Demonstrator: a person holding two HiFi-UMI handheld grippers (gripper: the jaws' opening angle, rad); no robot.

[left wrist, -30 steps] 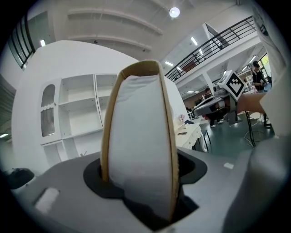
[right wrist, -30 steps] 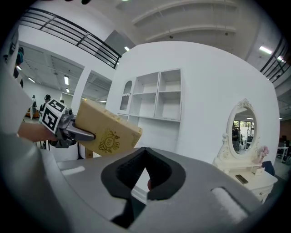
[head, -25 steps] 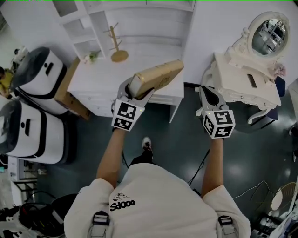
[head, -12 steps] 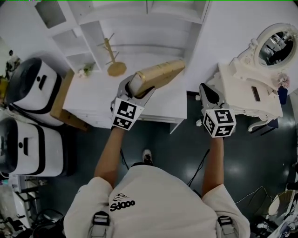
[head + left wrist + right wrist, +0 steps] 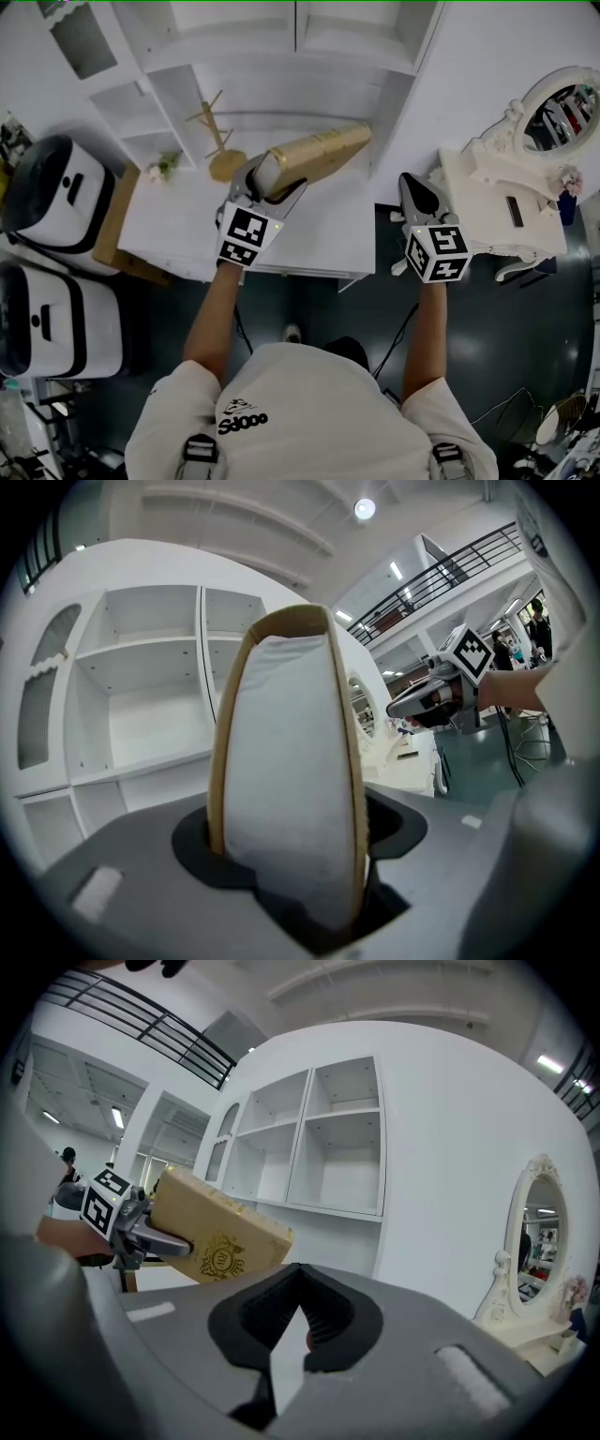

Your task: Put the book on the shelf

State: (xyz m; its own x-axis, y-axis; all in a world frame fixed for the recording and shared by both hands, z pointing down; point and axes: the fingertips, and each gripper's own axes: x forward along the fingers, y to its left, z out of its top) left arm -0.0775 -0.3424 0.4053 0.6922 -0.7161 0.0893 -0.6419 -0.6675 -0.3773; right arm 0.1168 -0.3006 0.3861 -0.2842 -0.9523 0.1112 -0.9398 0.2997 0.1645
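one book (image 5: 323,152), tan, is clamped at its end in the left hand-held gripper (image 5: 266,184), above the white desk (image 5: 323,239) before the shelf (image 5: 281,58); the right hand-held gripper (image 5: 413,191) has jaws together, empty.

Objects by kind and number.

- Book (image 5: 314,155): one, tan, upper centre of the head view.
- Hand-held grippers: two, the left gripper (image 5: 270,176) at centre left and the right gripper (image 5: 411,183) at centre right.
- Marker cubes: two, one on each gripper (image 5: 246,234) (image 5: 438,253).
- White shelf unit (image 5: 281,84): one, along the top.
- Wooden branched stand (image 5: 217,141): one, upper left of centre.
- Small flower sprig (image 5: 161,169): one, left of the stand.
- White-and-black rounded cases: two, stacked down the left edge (image 5: 56,192) (image 5: 52,314).
- Brown board (image 5: 112,225): one, beside the cases.
- Ornate white dressing table (image 5: 506,202): one, at right, bearing one oval mirror (image 5: 567,108).
- Person: one, seen from above.
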